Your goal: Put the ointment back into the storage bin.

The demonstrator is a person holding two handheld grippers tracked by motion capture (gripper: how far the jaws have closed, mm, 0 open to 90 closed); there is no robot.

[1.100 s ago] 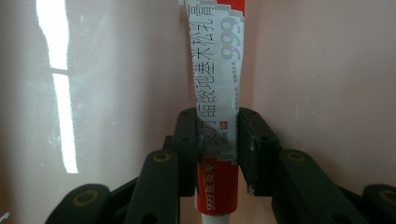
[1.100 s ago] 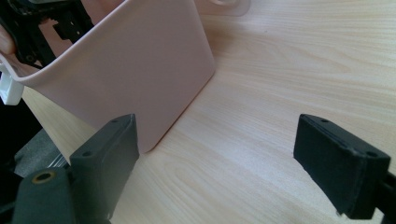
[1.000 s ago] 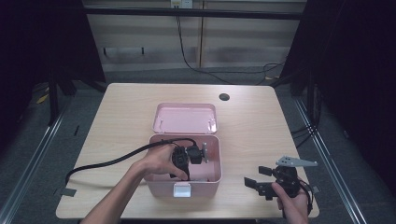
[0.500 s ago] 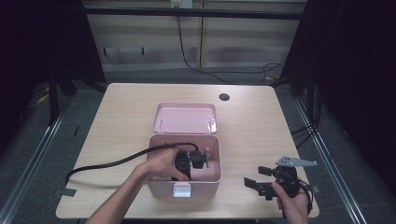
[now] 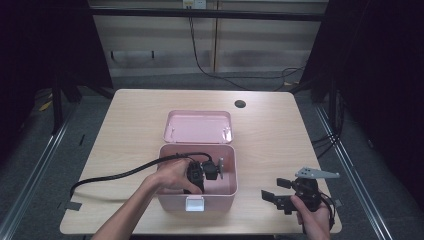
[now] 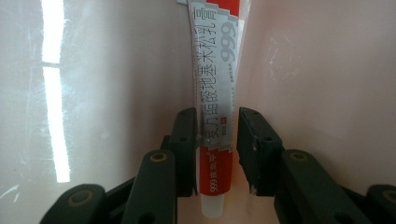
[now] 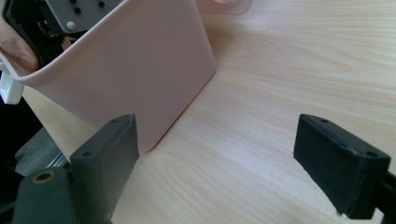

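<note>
Item: ointment tube point(image 6: 215, 93), red and silver, lying inside the pink box point(image 5: 197, 192) on the tabletop point(image 5: 135, 125); likely light, soft, slippery (best pinched mid-body, near cap); left tongs point(image 6: 217, 140) straddling it, not visibly clamped; right tongs point(image 5: 276, 194) agape, idle.

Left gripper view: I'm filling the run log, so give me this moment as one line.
left tool: inside pink box, jaws astride ointment tube, small gap on one side | right tool: open, idle above table
</note>
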